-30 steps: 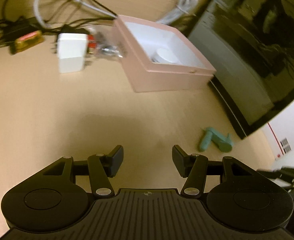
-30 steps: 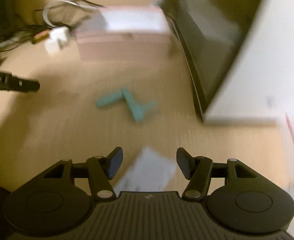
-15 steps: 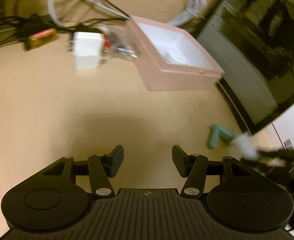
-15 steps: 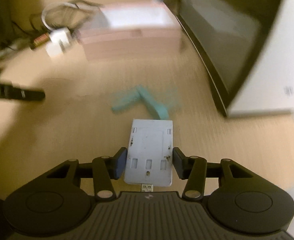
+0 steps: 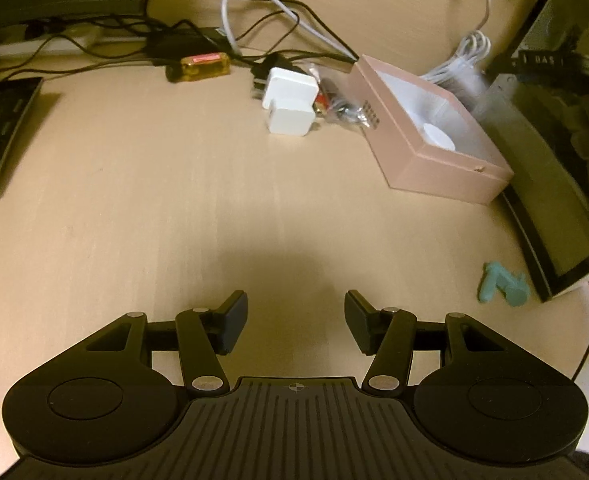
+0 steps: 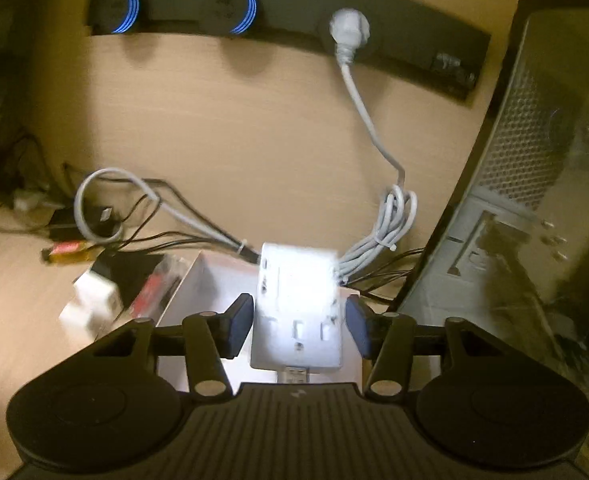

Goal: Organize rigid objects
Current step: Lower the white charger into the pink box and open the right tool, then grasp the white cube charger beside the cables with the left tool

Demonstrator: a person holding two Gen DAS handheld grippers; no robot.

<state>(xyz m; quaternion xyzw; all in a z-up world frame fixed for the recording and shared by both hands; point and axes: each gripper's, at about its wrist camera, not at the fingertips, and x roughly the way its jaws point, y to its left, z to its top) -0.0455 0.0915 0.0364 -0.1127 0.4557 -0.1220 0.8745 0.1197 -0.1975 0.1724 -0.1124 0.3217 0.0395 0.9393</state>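
Right gripper (image 6: 299, 320) jaws opening around white adapter (image 6: 298, 312), above pink box (image 5: 430, 128). Left gripper (image 5: 296, 320) half open, empty, over bare desk (image 5: 154, 200).

1. i see dim, warm yellow light in both views.
2. my left gripper (image 5: 296, 320) throws a soft shadow onto the desk (image 5: 134, 200).
3. right view is blurred; the white adapter (image 6: 298, 308) glares, overexposed.
4. fisheye bends the edges.

Left gripper (image 5: 296, 316) over bare worktop (image 5: 154, 208), fingers (image 5: 234, 316) apart, nothing between. Beyond: open pink box (image 5: 430, 136) holding white disc (image 5: 438, 136); white chargers (image 5: 290, 106) beside it; teal piece (image 5: 502, 284) far right.
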